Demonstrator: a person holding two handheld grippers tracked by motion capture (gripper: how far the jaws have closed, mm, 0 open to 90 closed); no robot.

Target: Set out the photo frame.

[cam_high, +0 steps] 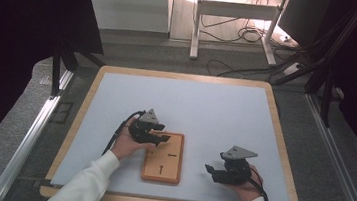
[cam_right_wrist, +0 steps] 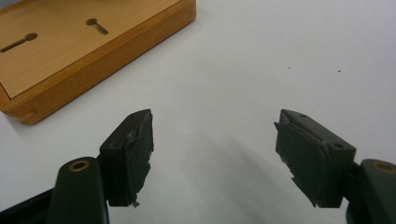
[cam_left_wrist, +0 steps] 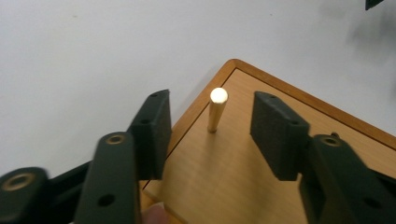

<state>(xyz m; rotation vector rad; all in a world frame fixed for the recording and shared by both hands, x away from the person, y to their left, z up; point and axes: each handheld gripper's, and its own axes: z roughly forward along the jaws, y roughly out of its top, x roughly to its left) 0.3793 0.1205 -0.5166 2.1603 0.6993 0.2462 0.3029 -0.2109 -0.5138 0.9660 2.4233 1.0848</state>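
Left hand-held gripper (cam_left_wrist: 212, 130) hangs over the near-left corner of the wooden board (cam_high: 163, 157), jaws part open, straddling a small brass peg (cam_left_wrist: 217, 110) that stands upright in the board close to its edge. Pads are clear of the peg on both sides, nothing gripped yet.

Peg: looks like polished metal, thin, stiff, smooth and round, so probably slippery and easy to twist out of flat pads. Likely light. Best hold seems mid-shaft, below the rounded top, pads square to it, pull straight up so it doesn't bind in its hole. How deep it sits I cannot tell.

Board: solid wood with raised rim, probably heavy enough to stay put, but it lies loose on the counter (cam_high: 215, 109) and could slide if the peg sticks.

Right hand-held gripper (cam_high: 221, 173) sits on the counter well right of the board, jaws wide apart, empty. In the right gripper view its pads (cam_right_wrist: 133, 154) look frayed at the edges, so grip there may be poorer.

Around: two keyhole slots (cam_right_wrist: 95, 25) in the board top, well apart from the peg. Nothing blocks the left gripper; only the board rim just beside the peg limits how low the outer jaw can go.
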